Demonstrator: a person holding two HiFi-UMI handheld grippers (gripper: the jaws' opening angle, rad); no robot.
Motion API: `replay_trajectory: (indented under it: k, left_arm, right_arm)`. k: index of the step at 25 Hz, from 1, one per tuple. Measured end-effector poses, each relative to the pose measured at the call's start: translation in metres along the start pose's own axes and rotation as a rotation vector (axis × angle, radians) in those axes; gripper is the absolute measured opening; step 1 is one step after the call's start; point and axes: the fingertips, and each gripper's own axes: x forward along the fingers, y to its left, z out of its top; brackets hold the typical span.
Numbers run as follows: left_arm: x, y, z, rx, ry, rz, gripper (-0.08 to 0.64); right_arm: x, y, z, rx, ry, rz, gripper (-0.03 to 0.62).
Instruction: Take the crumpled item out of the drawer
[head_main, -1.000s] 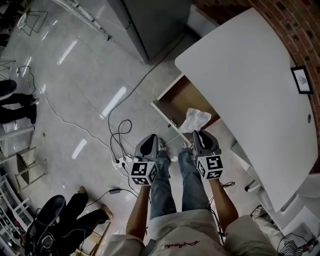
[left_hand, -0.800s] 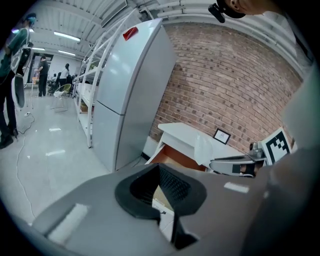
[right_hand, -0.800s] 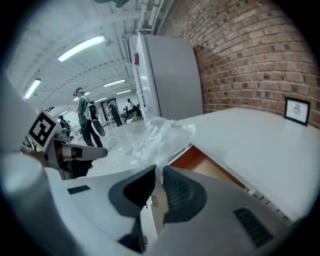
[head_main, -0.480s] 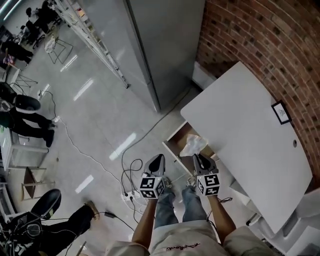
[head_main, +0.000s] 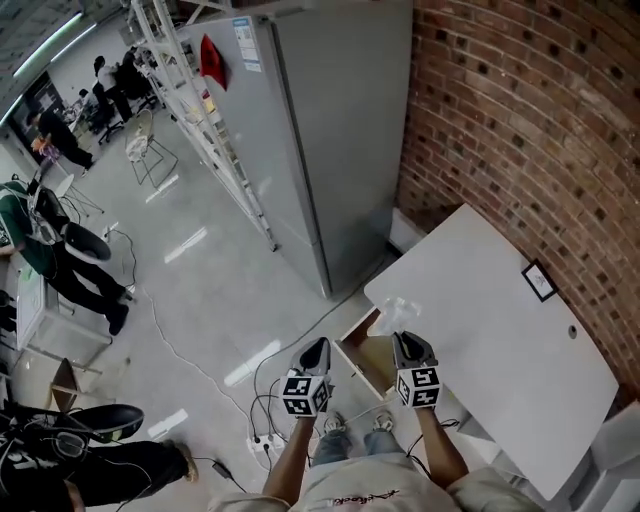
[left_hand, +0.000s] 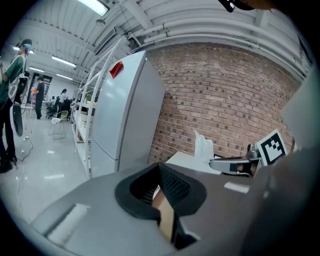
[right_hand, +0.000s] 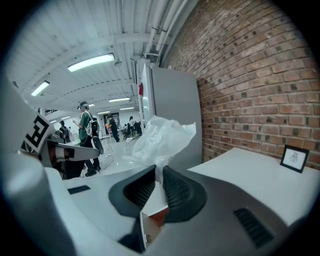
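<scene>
The crumpled item is a thin, clear-white plastic bag (right_hand: 162, 136). My right gripper (right_hand: 157, 172) is shut on its lower end, and the bag puffs up above the jaws. In the head view the bag (head_main: 399, 309) hangs over the near corner of the white table (head_main: 500, 340), above the open wooden drawer (head_main: 362, 358), with the right gripper (head_main: 405, 341) under it. My left gripper (head_main: 318, 346) hovers beside it over the floor, jaws together and holding nothing. The left gripper view shows its pads meeting (left_hand: 159, 170), with the bag (left_hand: 203, 147) off to the right.
A tall grey fridge (head_main: 330, 130) stands against the brick wall (head_main: 520, 130) behind the table. A small framed picture (head_main: 541, 281) sits on the tabletop. Cables and a power strip (head_main: 262, 440) lie on the floor by my feet. People (head_main: 50, 240) stand far left, near a shelving rack (head_main: 190, 90).
Both grippers have risen together, and the bag has come up from just above the drawer to table-top height. The head view has lifted, showing the fridge and wall.
</scene>
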Motion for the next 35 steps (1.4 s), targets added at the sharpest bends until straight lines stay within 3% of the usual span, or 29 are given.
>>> replay_trajectory:
  k: [6, 16, 35]
  left_arm:
    - [-0.006, -0.004, 0.053, 0.048, -0.072, 0.007, 0.009]
    - [-0.027, -0.001, 0.095, 0.101, -0.15, 0.035, 0.009]
    - [-0.011, -0.006, 0.101, 0.112, -0.14, 0.024, 0.009]
  right_arm:
    - [-0.005, -0.005, 0.057, -0.026, -0.089, -0.001, 0.055]
    - [-0.023, -0.003, 0.093, -0.055, -0.167, 0.0, 0.055]
    - [-0.027, -0.026, 0.115, -0.084, -0.19, -0.03, 0.055]
